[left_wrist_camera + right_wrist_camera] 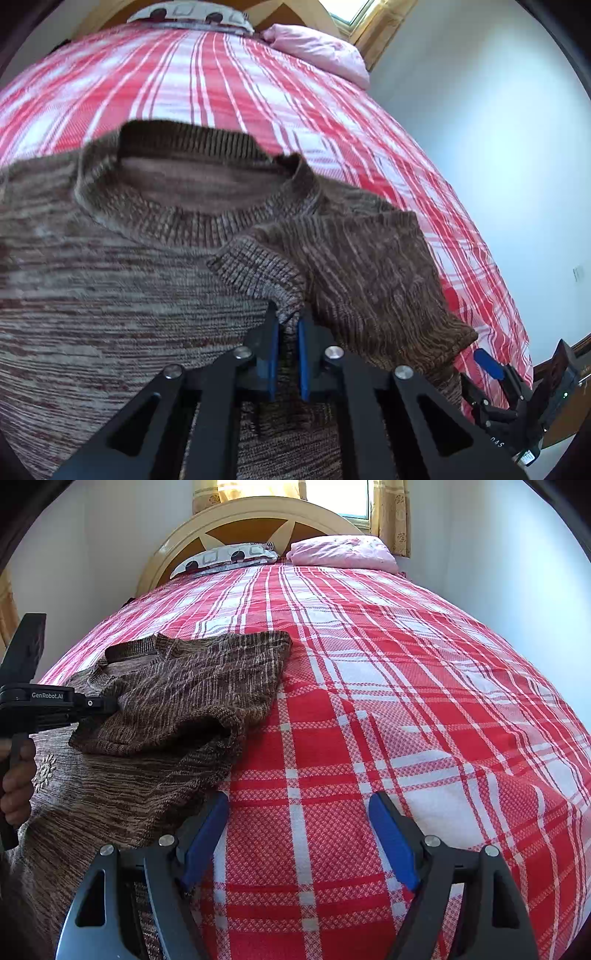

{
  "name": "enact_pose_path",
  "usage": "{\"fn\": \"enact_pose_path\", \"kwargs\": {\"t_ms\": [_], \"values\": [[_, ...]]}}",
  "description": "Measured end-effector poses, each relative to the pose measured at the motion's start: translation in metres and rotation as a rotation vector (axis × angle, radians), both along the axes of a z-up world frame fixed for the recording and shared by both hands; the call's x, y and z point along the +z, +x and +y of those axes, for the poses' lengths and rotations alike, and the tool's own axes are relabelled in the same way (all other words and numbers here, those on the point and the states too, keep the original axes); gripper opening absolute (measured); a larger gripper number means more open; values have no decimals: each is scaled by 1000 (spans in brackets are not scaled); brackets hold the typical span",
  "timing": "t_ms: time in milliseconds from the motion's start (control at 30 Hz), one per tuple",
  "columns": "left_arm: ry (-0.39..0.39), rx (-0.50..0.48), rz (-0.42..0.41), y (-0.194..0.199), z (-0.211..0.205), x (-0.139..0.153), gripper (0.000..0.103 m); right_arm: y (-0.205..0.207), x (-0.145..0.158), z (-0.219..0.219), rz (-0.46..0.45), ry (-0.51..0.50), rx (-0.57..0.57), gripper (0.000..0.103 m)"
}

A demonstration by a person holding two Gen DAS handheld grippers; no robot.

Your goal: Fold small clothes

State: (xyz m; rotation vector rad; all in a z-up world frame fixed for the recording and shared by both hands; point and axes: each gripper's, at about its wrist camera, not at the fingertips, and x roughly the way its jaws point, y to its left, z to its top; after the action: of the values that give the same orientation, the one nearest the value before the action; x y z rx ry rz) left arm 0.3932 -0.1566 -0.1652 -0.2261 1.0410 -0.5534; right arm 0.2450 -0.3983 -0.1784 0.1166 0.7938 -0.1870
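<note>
A brown knit sweater [110,277] lies on the red-and-white plaid bed [221,81], its neck hole toward the headboard. Its right sleeve [362,266] is folded over the body. My left gripper [288,325] is shut on the sleeve's cuff, above the sweater's chest. In the right wrist view the sweater [177,701] lies at the left, with the left gripper's body [44,701] over it. My right gripper [299,823] is open and empty, low over the bedspread [369,701] just right of the sweater's edge; it also shows in the left wrist view [491,365].
A patterned pillow [225,557] and a pink pillow [340,552] lie at the wooden headboard [251,524]. White walls flank the bed on both sides. A window with curtains [391,513] is behind the headboard.
</note>
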Motion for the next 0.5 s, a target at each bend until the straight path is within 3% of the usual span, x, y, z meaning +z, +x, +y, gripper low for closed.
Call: {"fn": "enact_pose_path", "kwargs": {"t_ms": [267, 500], "values": [[43, 37, -61, 1, 26, 16, 9, 0, 0, 2, 4, -9, 5, 80], [185, 29, -103, -8, 12, 1, 14, -2, 6, 5, -7, -16, 13, 80]]}}
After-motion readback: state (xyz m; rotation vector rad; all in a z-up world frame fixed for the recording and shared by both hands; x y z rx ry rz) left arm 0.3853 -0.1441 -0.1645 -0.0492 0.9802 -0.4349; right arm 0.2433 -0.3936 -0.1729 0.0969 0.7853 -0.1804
